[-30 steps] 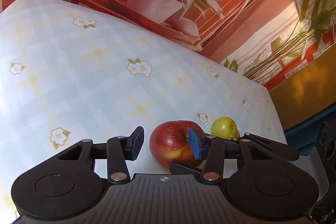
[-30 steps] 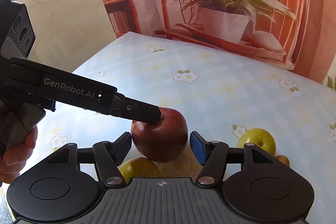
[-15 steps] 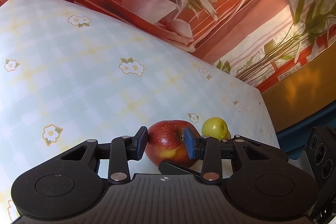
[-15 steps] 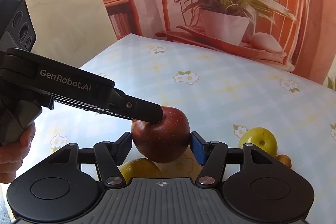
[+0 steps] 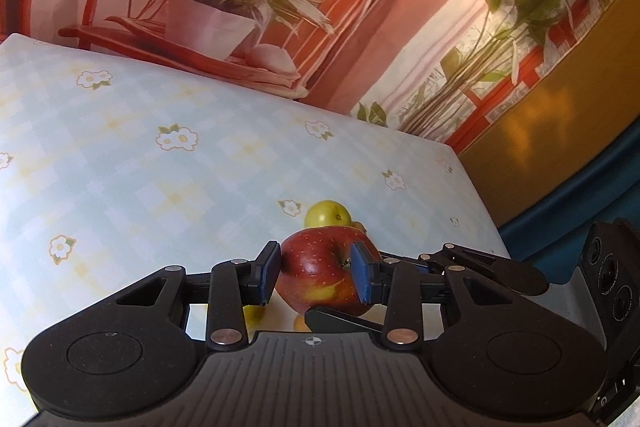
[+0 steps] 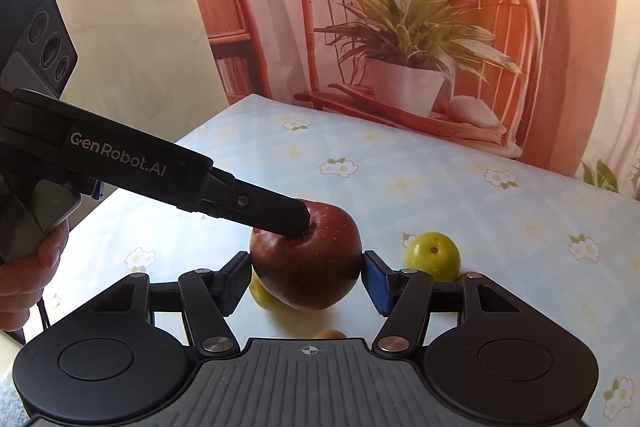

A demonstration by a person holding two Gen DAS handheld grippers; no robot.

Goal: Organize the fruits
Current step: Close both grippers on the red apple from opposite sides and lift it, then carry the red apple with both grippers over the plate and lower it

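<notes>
A red apple (image 5: pixel 320 273) is held above the table by both grippers. My left gripper (image 5: pixel 316 277) is shut on it, pads on its two sides. In the right wrist view the apple (image 6: pixel 308 269) sits between my right gripper's (image 6: pixel 306 279) pads, which touch its sides, and the left gripper's finger (image 6: pixel 276 213) presses its top. A yellow-green apple (image 6: pixel 432 255) lies on the table behind to the right, also in the left wrist view (image 5: pixel 328 214). Another yellow fruit (image 6: pixel 262 295) lies under the red apple.
The table has a light blue checked cloth with flowers (image 6: pixel 440 187). A small orange fruit (image 6: pixel 330 334) lies near the right gripper's body. A printed backdrop of a chair and potted plant (image 6: pixel 404 83) stands behind the table. The table's right edge (image 5: pixel 476 195) is close.
The red apple has risen off the table with both grippers. The left gripper closed on it and the right pads closed onto its sides.
</notes>
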